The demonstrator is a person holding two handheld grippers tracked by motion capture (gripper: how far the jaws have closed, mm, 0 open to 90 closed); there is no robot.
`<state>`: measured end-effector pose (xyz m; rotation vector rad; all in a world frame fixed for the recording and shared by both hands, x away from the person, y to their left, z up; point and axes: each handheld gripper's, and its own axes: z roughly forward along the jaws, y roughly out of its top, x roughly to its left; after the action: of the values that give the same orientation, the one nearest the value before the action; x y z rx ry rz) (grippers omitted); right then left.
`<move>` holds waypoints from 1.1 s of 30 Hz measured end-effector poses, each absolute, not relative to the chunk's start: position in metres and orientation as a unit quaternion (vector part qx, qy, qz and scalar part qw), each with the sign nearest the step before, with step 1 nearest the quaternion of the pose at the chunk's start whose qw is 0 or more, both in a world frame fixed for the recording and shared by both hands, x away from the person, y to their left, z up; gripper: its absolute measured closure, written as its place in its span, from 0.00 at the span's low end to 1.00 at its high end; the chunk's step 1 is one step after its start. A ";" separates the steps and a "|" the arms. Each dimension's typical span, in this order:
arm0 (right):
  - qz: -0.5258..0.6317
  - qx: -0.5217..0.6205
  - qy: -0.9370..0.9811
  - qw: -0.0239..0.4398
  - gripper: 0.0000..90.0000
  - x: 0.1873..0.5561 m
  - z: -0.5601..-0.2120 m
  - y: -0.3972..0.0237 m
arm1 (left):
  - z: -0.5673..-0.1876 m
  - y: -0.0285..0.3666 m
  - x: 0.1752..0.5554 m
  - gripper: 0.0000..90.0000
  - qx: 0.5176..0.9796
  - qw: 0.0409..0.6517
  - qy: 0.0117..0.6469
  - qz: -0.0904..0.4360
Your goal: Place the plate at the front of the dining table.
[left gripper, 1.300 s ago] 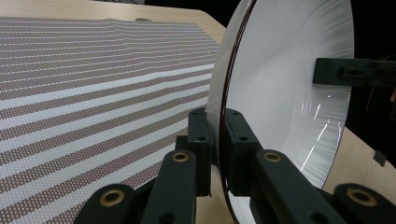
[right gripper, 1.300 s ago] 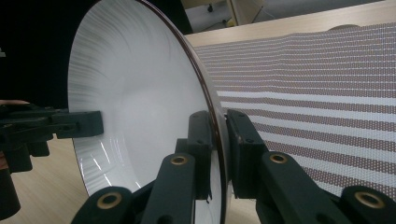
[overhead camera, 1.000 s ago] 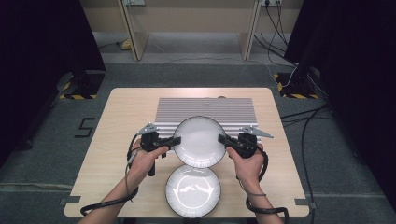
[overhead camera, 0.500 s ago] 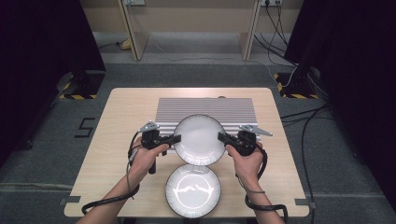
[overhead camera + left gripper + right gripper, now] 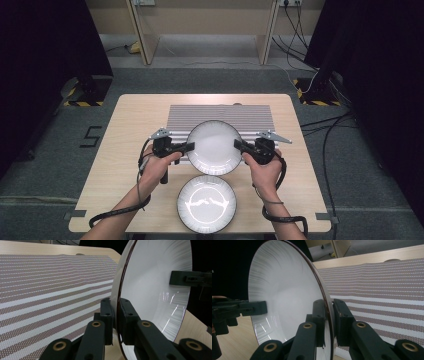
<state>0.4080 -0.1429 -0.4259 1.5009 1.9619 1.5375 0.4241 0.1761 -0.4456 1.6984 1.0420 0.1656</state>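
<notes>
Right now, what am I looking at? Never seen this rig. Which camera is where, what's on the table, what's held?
No robot arm: a person holds a hand-held gripper in each hand. The high view looks down on a wooden table. The other two views come from cameras riding on the grippers, looking along their black jaws. On the table lie a striped ribbed mat and a white plate near the person. The left hand-held gripper and right hand-held gripper each clamp opposite rims of a second white plate, held over the mat's near edge.
</notes>
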 end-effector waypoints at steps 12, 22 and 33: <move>0.525 0.515 0.668 0.118 0.89 0.412 -0.426 -0.144 | -0.444 0.174 0.429 0.91 0.714 0.539 0.441 0.070; 0.524 0.515 0.668 0.121 0.89 0.416 -0.426 -0.145 | -0.444 0.172 0.433 0.91 0.715 0.538 0.441 0.071; 0.524 0.516 0.667 0.122 0.89 0.420 -0.425 -0.145 | -0.443 0.172 0.438 0.91 0.715 0.536 0.443 0.072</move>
<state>0.4199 -0.1446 -0.4252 1.5048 1.9474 1.5281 0.4380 0.1718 -0.4434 1.7027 1.0536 0.1715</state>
